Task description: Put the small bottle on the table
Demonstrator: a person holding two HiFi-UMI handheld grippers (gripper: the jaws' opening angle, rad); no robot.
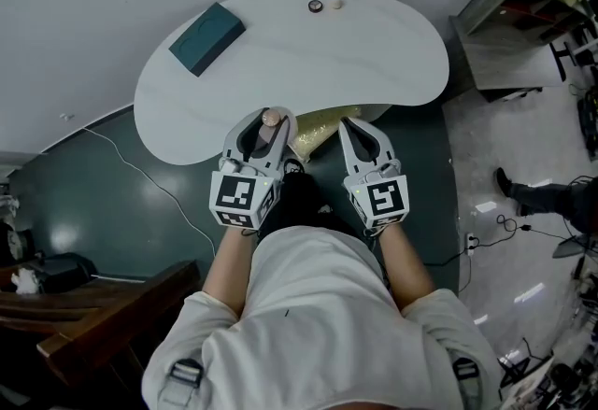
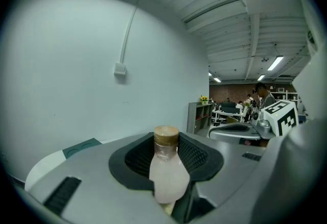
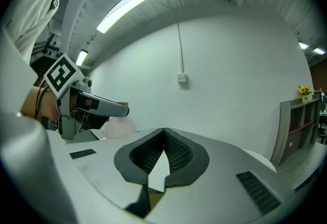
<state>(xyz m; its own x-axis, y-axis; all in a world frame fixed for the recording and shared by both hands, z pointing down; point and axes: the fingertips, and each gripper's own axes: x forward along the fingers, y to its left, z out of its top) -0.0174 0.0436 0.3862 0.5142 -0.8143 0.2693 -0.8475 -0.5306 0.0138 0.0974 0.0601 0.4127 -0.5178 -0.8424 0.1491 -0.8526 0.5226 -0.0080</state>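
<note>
Small corked bottle [image 2: 167, 169] pinched upright in the left gripper's [image 1: 269, 119] fingers at the near edge of the white worktop [image 1: 374, 53], with the right gripper [image 1: 348, 125] fingers pressed together and empty; it is best lowered level onto bare worktop before release.

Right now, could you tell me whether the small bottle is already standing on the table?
No, the small bottle is held upright between the jaws of the left gripper, not set down.

From the head we look steeply down on the white kidney-shaped table [image 1: 374, 44], the left gripper [image 1: 271, 121] and the right gripper [image 1: 361, 130]. Each gripper camera sits close behind its jaws, facing the pale wall [image 3: 230, 75] and glimpsing its neighbour.
</note>
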